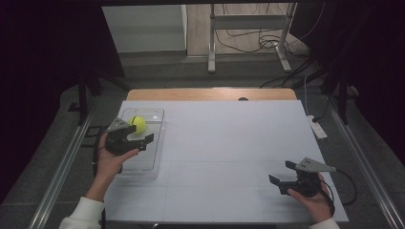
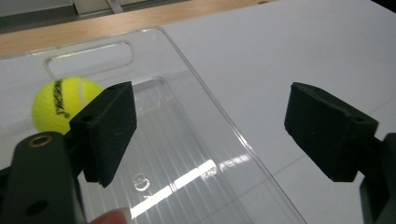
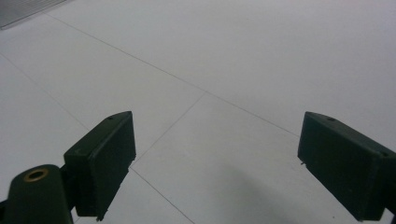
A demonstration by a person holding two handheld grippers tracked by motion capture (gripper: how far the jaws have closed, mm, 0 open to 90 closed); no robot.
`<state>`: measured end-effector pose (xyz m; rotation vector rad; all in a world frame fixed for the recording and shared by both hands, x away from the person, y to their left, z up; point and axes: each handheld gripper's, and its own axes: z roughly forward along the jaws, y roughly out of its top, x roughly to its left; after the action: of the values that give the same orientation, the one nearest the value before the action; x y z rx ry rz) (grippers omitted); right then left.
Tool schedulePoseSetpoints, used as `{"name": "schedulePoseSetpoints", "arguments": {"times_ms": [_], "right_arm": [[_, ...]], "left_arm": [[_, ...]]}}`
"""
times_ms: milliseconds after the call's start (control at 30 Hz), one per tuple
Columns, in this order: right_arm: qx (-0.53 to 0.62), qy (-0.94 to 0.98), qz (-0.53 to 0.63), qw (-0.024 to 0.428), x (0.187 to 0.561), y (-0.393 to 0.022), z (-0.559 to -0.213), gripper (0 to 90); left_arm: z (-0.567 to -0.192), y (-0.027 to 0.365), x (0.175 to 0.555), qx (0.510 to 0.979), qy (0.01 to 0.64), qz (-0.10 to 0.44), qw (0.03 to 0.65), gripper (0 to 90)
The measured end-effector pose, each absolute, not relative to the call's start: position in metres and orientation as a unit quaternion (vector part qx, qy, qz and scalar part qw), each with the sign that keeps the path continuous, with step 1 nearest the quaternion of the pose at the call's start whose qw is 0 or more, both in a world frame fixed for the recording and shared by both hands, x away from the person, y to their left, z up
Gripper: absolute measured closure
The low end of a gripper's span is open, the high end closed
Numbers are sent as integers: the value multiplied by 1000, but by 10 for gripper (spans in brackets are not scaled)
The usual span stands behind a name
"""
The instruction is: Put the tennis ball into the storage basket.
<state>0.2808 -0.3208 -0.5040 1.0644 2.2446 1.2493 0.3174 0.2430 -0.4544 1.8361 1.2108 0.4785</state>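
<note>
The left gripper [image 2: 210,135] is hanging over the tray [image 2: 243,140] with its jaws wide apart and nothing between them — the ball [image 2: 58,107] is sitting just beyond its left finger [image 2: 109,130], in the tray's far end, probably the next pick. The right gripper [image 3: 215,163] is waiting well off, jaws gaping too, gripping nothing — bare table [image 3: 243,60] ahead.

White table [image 1: 229,143] lies open; clear tray's wall [image 1: 160,143] flanks the ball [image 1: 138,124].
</note>
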Motion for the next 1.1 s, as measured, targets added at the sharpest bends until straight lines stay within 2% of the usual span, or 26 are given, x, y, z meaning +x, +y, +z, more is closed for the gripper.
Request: {"name": "schedulePoseSetpoints", "arguments": {"times_ms": [467,1100], "right_arm": [[373,793,447,182,281,-320,-502,119],[367,791,453,184,278,-320,-499,118]], "left_arm": [[-468,226,277,743,455,169,461,175],[-490,212,249,757,425,161,469,167]]}}
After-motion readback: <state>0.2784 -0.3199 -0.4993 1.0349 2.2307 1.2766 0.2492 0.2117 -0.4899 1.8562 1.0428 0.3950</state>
